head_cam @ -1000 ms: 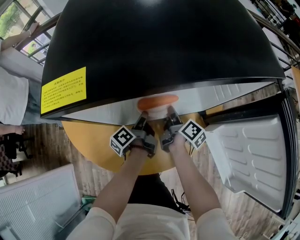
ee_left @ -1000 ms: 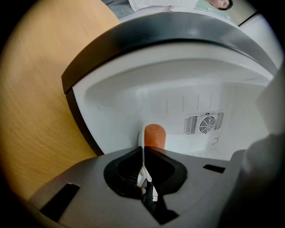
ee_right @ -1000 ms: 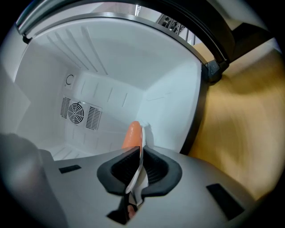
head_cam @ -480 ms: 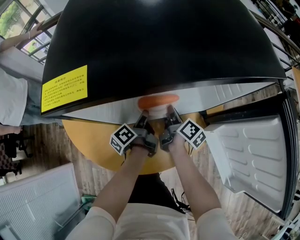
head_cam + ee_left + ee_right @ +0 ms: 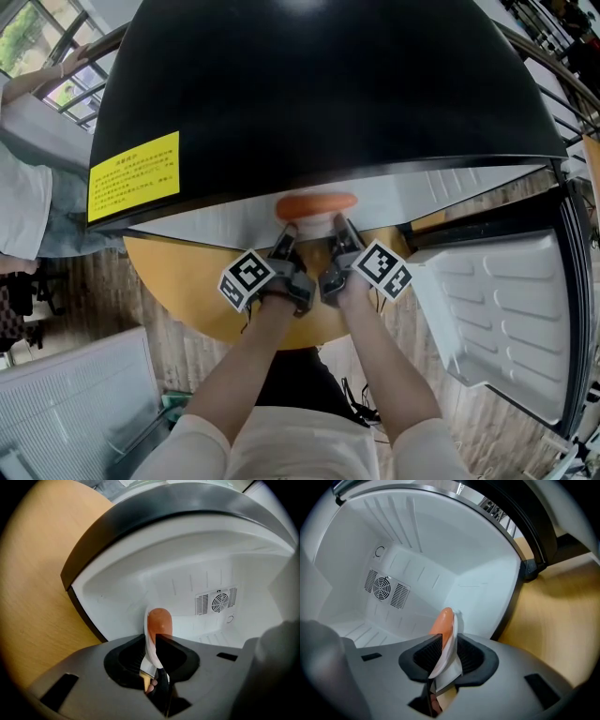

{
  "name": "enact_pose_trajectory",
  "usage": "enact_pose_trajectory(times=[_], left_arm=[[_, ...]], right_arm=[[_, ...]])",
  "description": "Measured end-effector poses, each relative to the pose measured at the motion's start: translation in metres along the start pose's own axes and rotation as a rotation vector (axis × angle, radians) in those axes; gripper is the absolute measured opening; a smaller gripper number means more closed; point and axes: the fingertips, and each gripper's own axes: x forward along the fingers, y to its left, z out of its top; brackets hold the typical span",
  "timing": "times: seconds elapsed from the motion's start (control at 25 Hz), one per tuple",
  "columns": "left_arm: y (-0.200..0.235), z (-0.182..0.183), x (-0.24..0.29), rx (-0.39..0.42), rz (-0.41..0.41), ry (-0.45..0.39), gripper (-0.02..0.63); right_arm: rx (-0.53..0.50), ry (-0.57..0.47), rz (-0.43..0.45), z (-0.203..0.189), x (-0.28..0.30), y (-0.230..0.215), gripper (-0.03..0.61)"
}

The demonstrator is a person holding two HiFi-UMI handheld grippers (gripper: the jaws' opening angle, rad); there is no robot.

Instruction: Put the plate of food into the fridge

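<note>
Both grippers hold a white plate (image 5: 317, 223) carrying an orange piece of food (image 5: 316, 202) at the mouth of the open black fridge (image 5: 319, 84). My left gripper (image 5: 286, 244) is shut on the plate's left rim, my right gripper (image 5: 343, 236) on its right rim. In the left gripper view the plate (image 5: 150, 645) stands edge-on between the jaws, the food (image 5: 159, 622) in front of the white fridge interior (image 5: 187, 583). The right gripper view shows the same plate (image 5: 448, 652) and food (image 5: 443, 620) pinched by the right gripper (image 5: 443, 656).
The fridge stands on a round wooden table (image 5: 183, 281). Its door (image 5: 506, 309) hangs open at the right. A fan vent (image 5: 386, 588) sits in the back wall of the bare white interior. A person (image 5: 23, 202) stands at the left, and a white panel (image 5: 75, 403) lies on the floor.
The grippers and the plate stay almost still at the fridge's opening. The person at the left has shifted a little.
</note>
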Motion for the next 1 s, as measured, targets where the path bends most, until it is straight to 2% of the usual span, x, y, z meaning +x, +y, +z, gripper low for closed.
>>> enact_pose_trajectory(times=[0.2,0.4,0.6,0.84,1.0], left_arm=[[0.002,-0.002,-0.004,0.004,0.003,0.009,0.078],[0.003,-0.007,-0.013,0.05,0.015,0.033,0.078],[0.002,-0.013,-0.027,0.072,-0.01,0.083,0.078],[-0.015,-0.009,-0.057,0.16,-0.032,0.128,0.074],[-0.029,-0.009,-0.083,0.22,-0.046,0.154,0.05]], right_arm=[[-0.003,-0.008,-0.014,0.003,-0.007,-0.004,0.097],[-0.008,0.01,-0.021,0.0,-0.018,-0.007,0.097],[-0.035,0.013,-0.017,-0.005,-0.035,-0.005,0.095],[-0.111,0.03,-0.009,-0.013,-0.063,0.006,0.057],[-0.145,0.046,0.02,-0.019,-0.087,0.025,0.04]])
